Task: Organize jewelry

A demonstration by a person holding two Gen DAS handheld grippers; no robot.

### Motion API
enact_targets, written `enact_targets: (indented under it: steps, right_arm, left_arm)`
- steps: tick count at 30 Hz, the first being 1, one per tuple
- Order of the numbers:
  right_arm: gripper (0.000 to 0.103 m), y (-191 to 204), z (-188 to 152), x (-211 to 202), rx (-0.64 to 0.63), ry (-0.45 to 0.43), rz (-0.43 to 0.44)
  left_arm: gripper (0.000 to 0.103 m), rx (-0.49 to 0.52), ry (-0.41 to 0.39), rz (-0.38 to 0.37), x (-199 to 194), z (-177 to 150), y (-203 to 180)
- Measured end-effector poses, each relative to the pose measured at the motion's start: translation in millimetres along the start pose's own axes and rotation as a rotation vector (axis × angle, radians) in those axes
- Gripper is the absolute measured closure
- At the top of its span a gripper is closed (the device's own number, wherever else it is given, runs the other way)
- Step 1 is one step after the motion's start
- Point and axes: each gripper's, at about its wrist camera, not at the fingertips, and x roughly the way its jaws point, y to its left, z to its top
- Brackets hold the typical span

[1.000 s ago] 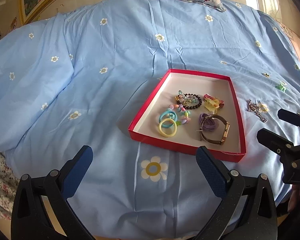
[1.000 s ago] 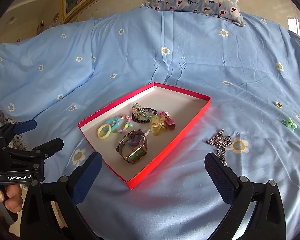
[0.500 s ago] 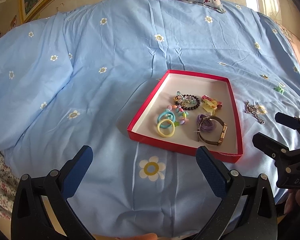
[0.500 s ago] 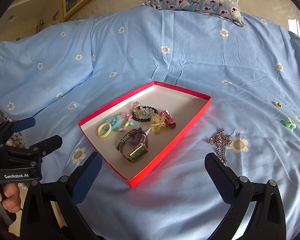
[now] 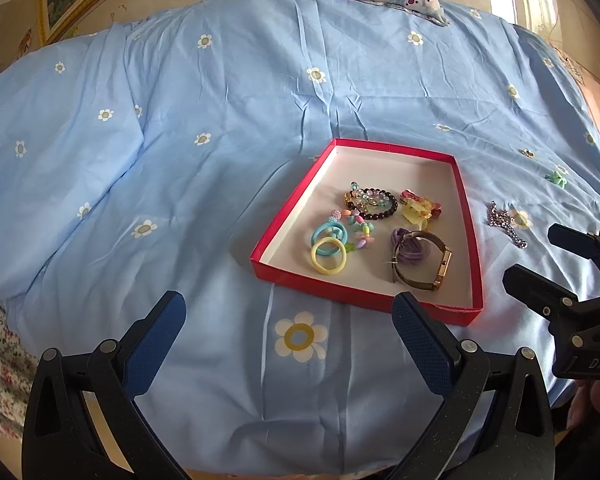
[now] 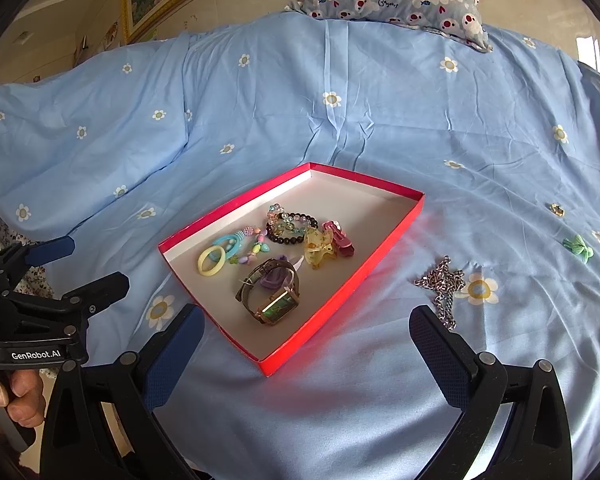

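Both tools have drawn back slightly toward the near edge of the bed over the last second; the tray sits a little farther off in both views than before; nothing on the bed has shifted. Left gripper: fingers spread wide, holding nothing, hovering over the sheet short of the tray's near rim. Right gripper: likewise spread and empty, over the tray's near corner.

Tray contents: watch, yellow ring, bead bracelet, hair clips, all lying loose inside.

Outstanding items on the sheet, to the right of the tray: chain, near the right gripper's right finger; green bow and a small ring, well apart, farther right.

Assessment: task partly done; the retreat reads as a pause between picks; the chain is the likely next item and falls to the right gripper.
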Motion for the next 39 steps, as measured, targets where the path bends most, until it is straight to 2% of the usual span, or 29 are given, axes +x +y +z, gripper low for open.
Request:
enact_targets:
  steps: [39]
  right_arm:
    - [0.000, 0.9, -0.2, -0.8, 0.015, 0.002, 0.005]
  left_arm:
    - [0.000, 0.002, 0.019, -0.017, 6.4, -3.7, -2.1]
